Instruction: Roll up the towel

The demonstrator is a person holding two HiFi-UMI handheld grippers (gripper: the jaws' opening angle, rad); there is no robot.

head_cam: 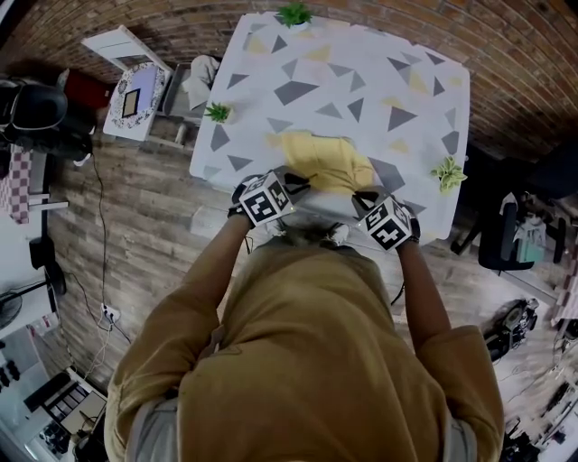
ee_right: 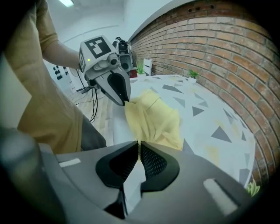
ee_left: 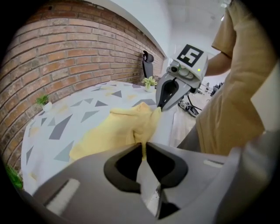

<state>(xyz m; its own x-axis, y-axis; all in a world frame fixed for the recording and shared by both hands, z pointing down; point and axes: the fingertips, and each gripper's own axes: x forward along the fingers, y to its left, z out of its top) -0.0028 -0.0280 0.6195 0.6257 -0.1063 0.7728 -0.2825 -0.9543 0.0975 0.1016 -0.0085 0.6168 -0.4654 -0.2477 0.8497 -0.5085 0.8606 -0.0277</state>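
Between the clenched jaws of the left claw (ee_left: 143, 148) sits one near corner of the yellow towel (ee_left: 111, 131); the right claw (ee_right: 138, 144) pinches the other corner the same way (both hold only a thin edge). Beyond the claws the rest lies bunched on the bench (head_cam: 361, 81). Such shallow grips could probably slip as rolling begins, and uneven pulling would skew the roll.

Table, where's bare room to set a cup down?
Free: the table's far half, between far plant, left plant and towel. Crowded: the near edge, where left claw and right claw pinch the towel.
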